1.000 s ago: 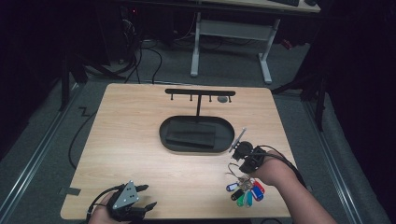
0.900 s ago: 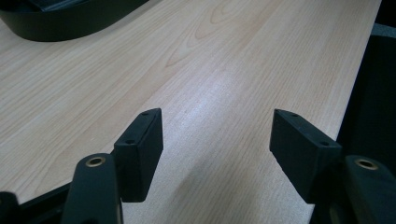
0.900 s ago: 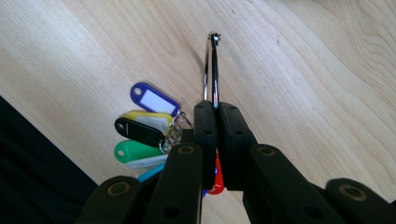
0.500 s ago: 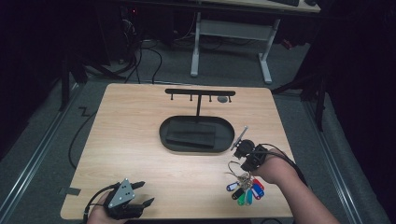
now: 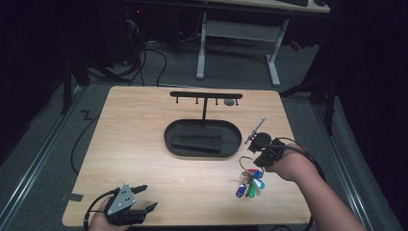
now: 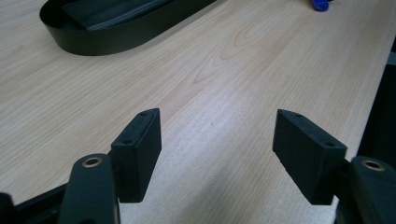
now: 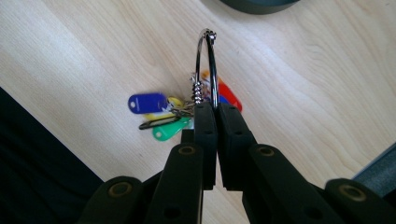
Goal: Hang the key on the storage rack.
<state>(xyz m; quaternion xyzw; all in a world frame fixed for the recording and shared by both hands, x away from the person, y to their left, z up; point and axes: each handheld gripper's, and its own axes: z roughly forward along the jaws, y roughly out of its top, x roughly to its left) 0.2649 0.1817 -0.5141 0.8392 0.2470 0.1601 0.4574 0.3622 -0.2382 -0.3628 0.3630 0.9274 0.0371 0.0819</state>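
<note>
Barely shifted since earlier: left gripper (image 5: 144,198) at near counter (image 5: 144,144) edge, jaws wide, empty. Right gripper (image 7: 215,109) clamped on key ring (image 7: 208,65), coloured tags (image 5: 250,185) on counter right. Farther: black oval tray (image 5: 202,139), hook stand (image 5: 206,96).

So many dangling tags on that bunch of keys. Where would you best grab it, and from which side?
By the big metal ring, from above, with the tongs pinching across the thin wire. It stands up clear of the coloured tags, which lie flat on the table and offer little to catch. The right tongs are shut on it that way.
</note>
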